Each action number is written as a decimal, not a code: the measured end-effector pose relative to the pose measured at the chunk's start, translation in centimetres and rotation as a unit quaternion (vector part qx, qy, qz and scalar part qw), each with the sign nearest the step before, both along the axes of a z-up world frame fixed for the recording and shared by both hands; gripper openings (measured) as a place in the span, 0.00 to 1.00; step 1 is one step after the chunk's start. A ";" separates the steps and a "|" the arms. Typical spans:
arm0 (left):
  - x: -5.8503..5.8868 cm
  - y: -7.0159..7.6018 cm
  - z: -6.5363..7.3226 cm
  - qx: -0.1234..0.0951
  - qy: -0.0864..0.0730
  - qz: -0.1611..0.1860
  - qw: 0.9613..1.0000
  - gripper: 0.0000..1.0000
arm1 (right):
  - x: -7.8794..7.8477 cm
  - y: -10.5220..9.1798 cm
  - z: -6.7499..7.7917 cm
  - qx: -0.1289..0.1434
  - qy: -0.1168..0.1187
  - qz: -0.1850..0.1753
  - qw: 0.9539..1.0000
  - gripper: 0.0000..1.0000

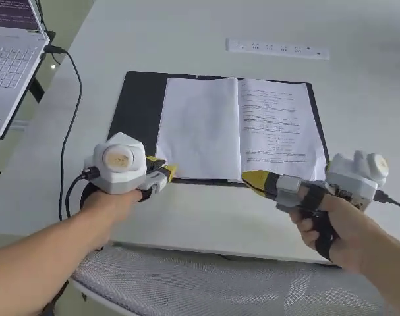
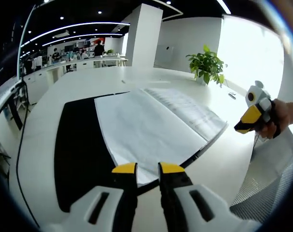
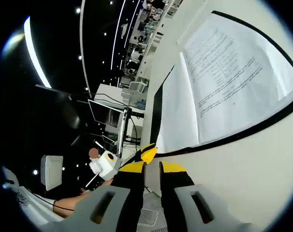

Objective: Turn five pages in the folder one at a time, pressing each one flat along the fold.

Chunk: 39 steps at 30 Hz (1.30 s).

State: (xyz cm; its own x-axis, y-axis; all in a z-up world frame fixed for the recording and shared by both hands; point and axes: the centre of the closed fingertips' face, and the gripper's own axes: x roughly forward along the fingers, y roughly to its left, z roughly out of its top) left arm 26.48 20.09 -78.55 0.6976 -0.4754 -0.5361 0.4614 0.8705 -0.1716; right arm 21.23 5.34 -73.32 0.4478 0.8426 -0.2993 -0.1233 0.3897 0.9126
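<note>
Table (image 1: 358,85) carries an open folder (image 1: 137,108) at its middle, square to the near edge. Left leaf (image 1: 198,128) lies on the folder with a strip of cover bare to its left; right leaf (image 1: 277,122) adjoins it across the fold. Power strip (image 1: 277,48) lies behind the folder toward the far edge, well apart. Laptop (image 1: 12,59) stands beyond the left edge; cable (image 1: 73,112) runs from it along the table's left side. Left gripper (image 1: 163,172) is at the left leaf's near left corner, right gripper (image 1: 249,178) at the near edge by the fold.
</note>
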 end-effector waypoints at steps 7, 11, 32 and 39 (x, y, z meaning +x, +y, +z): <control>-2.4 0.2 3.0 -0.014 -0.001 -0.014 1.000 0.26 | -1.2 -2.9 2.1 -0.084 -0.064 -0.006 0.994 0.33; -3.6 0.8 4.3 -0.022 -0.003 -0.014 1.000 0.31 | -1.5 -4.5 3.4 -0.100 -0.083 -0.021 0.991 0.38; -7.5 1.5 8.1 -0.008 0.029 -0.025 0.999 0.61 | -3.7 -9.6 4.8 -0.252 -0.158 0.000 0.955 0.63; -8.7 2.2 9.6 -0.007 0.040 -0.019 0.999 0.67 | -4.7 -9.7 6.1 -0.260 -0.168 0.017 0.951 0.68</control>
State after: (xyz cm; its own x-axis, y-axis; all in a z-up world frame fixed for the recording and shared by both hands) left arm 17.82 22.27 -69.00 0.6341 -0.5085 -0.5826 0.4775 0.8501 -0.2222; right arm 16.55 -4.31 -67.25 0.5673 0.6354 -0.5239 -0.3944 0.7681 0.5045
